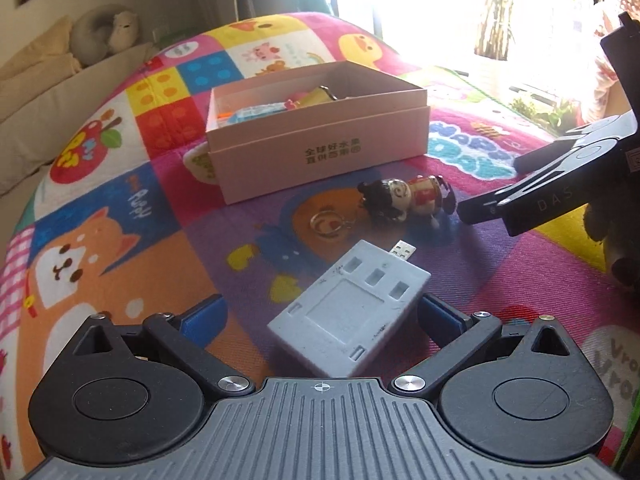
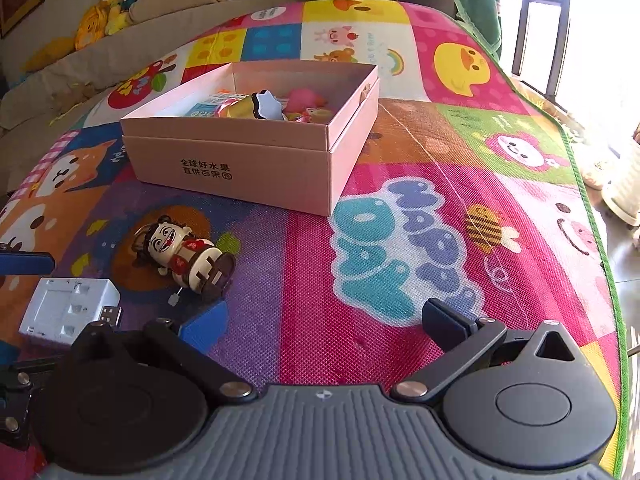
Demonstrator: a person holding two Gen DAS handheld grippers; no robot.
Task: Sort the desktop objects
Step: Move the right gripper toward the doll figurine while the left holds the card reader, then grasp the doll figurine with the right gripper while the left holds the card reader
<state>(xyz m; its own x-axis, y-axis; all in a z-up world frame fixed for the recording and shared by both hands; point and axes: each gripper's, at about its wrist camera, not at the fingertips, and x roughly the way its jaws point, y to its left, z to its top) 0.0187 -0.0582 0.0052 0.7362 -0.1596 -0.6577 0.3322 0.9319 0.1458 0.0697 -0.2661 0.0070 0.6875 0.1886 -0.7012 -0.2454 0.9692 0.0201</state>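
Sunlit playmat [image 2: 360, 264] is carrying a pink box [image 2: 256, 168] already holding toys; left tongs [image 1: 320, 312] are spreading wide around the white USB hub [image 1: 348, 316], right tongs [image 2: 324, 320] are hanging released, figurine keychain [image 2: 184, 256] waiting mid-mat.

Matt pink cardboard box [image 2: 240, 164], woven-textured mat [image 2: 320, 264]

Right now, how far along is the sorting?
Done: several small colourful items lie in the pink cardboard box. In hand: nothing gripped; the open left gripper straddles the white plastic USB adapter. Left: the adapter and cartoon figurine keychain; the right gripper is open.
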